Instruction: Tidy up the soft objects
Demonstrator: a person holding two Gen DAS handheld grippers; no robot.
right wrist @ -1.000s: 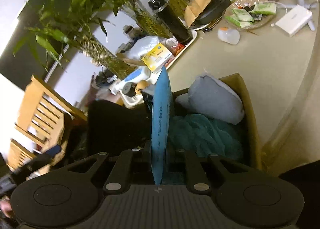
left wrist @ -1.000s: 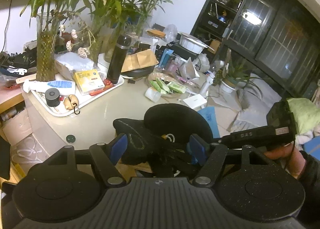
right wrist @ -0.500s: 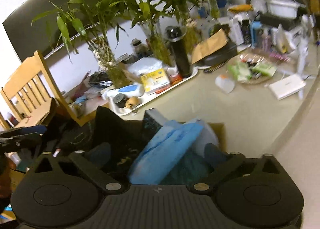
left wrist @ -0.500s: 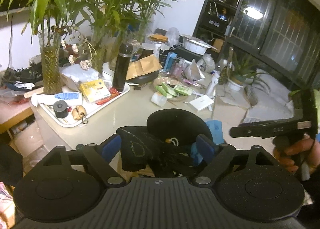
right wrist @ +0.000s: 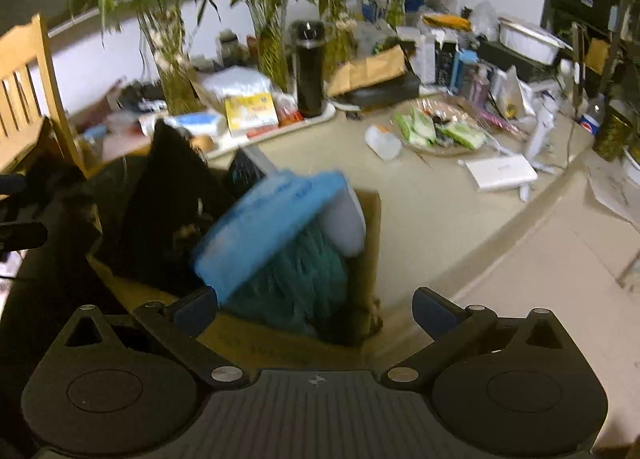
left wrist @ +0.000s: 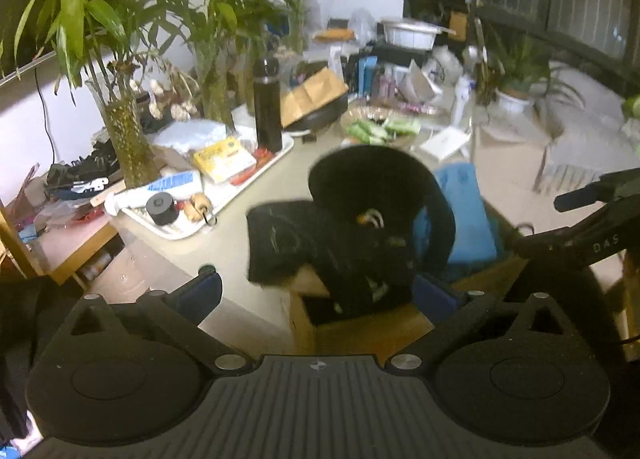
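Over the cardboard box [right wrist: 370, 243] we hold both claws apart, the left gripper [left wrist: 318, 293] opening off the black cap [left wrist: 376, 195] at twelve o'clock, the right gripper [right wrist: 314, 309] clear of the blue pack [right wrist: 264, 235], which may slide out since it leans loose.

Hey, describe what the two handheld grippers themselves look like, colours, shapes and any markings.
Both match: the left gripper and the right gripper have matte black bodies with a ribbed centre plate, two round textured discs, angular black linkage arms with silver pivot pins, and blue pads on the fingertips. Seen from the left wrist view, the right gripper's side carries pale lettering, "DAS".
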